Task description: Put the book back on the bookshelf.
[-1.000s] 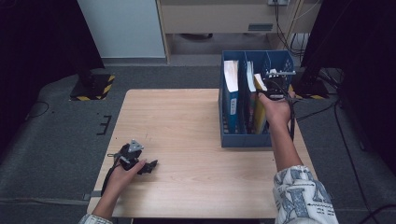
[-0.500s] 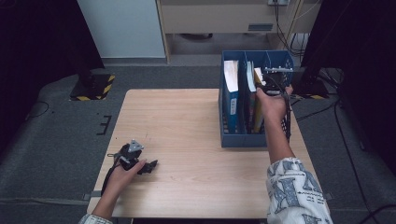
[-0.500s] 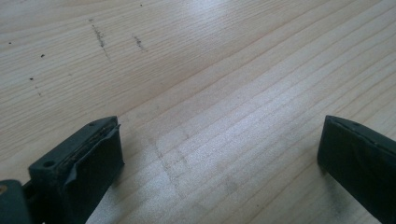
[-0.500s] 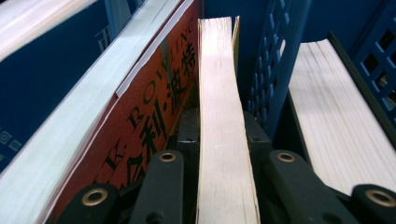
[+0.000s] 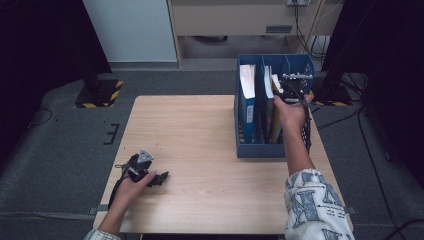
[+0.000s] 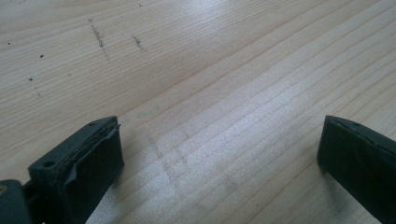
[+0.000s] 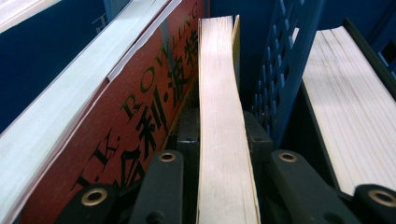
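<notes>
right gripper (image 7: 223, 154) clamps book (image 7: 223, 116) | red book (image 7: 140, 107) beside | crate divider (image 7: 285, 79)

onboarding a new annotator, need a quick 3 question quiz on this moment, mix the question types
1. True or false: the left gripper holds a book.
2. What do the right gripper fingers clamp? A) the red J.K. Rowling book B) the thin yellow-covered book C) the crate divider
3. Fill in: the books stand in a blue ____.

Key
1. False: it rests open on the wooden table, with nothing between its fingers.
2. B, the thin yellow-covered book, beside the red J.K. Rowling book.
3. Crate.
</notes>
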`<state>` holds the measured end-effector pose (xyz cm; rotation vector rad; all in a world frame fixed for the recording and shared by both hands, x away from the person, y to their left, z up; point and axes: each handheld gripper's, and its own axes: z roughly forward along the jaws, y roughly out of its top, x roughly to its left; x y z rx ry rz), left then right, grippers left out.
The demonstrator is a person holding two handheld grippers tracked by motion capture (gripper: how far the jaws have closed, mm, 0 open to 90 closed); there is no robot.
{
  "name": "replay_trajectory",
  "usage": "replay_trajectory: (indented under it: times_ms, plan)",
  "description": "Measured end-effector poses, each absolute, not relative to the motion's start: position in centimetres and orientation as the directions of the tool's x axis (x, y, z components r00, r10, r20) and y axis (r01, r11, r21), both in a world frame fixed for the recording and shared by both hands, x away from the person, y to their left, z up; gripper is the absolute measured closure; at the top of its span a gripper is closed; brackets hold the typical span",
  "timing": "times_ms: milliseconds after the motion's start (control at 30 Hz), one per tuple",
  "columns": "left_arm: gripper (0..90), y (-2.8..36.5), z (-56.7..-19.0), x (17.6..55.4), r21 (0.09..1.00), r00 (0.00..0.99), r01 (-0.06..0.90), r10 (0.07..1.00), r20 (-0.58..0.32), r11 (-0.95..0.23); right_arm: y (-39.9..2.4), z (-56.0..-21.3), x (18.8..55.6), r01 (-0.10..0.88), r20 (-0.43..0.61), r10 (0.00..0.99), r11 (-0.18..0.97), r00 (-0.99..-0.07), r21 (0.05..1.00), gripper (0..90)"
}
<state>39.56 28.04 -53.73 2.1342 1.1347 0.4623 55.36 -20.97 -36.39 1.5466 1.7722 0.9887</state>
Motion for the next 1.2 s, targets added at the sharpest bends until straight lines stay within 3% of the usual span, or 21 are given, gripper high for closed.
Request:
replay_trajectory:
  times_ms: [333,467,1200]
  plan:
    - [0.0,28.0,-53.7,39.5,0.699,0.560,0.593,0.829,0.000,-0.400,-20.9,-35.8,55.3,0.599,0.060,0.985,0.051,-0.164,0.799,71.0]
    - [0.0,28.0,-53.7,39.5,0.699,0.559,0.593,0.829,-0.001,-0.399,-20.8,-35.6,55.3,0.605,0.046,0.987,0.059,-0.157,0.794,74.0]
    - [0.0,28.1,-53.7,39.5,0.695,0.561,0.595,0.828,0.000,-0.403,-21.0,-35.6,57.5,0.570,0.035,0.992,0.043,-0.125,0.820,74.7]
